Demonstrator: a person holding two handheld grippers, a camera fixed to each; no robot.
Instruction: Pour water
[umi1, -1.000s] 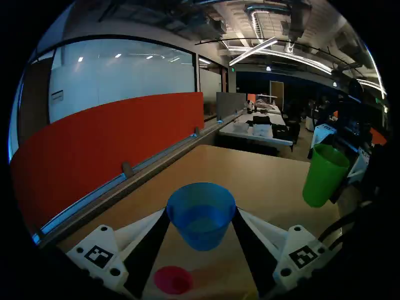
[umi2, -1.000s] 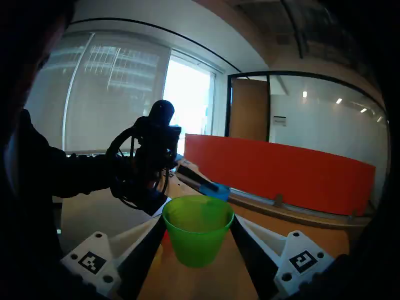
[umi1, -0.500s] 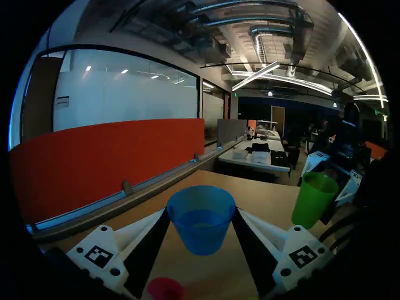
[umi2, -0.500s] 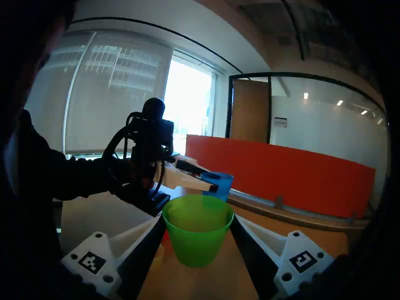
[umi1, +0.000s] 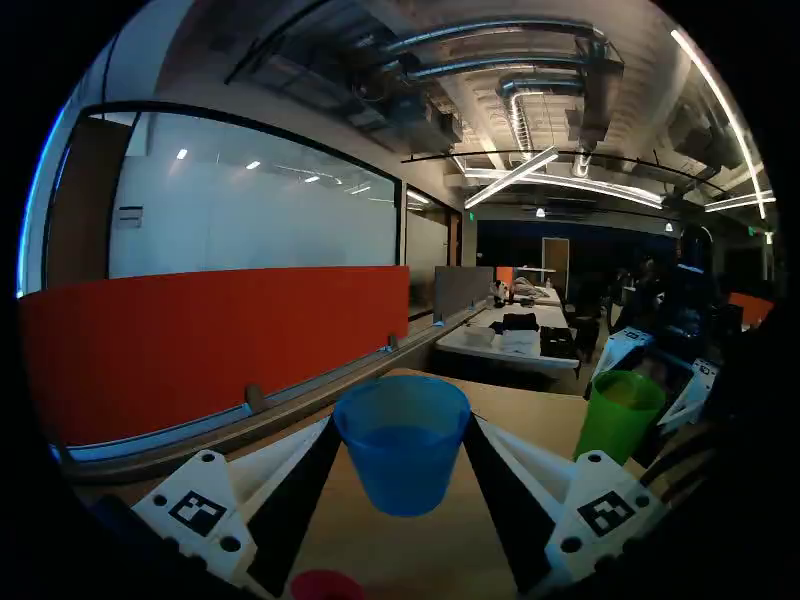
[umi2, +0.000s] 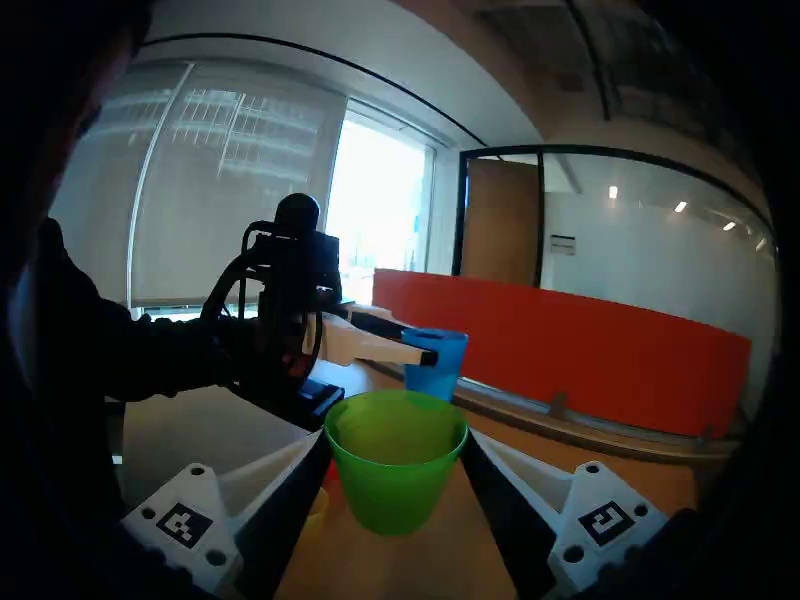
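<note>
In the left gripper view, the left tool (umi1: 402, 445) is clenched on the blue cup (umi1: 400, 482), which is upright, part-filled with water (umi1: 405, 438) and raised above the surface (umi1: 420, 550). The green cup (umi1: 617, 415) sits off to its right. In the right gripper view, the right tool (umi2: 396, 455) grasps that green cup (umi2: 396, 480), upright and apparently empty, with the blue cup just beyond its rim. The pour looks about to begin: next, the blue cup's lip must come over the green mouth and tilt slowly.

Wooden table (umi1: 430, 545): small red cup (umi1: 325, 586) on top; yellow object (umi2: 316, 505) near it
</note>
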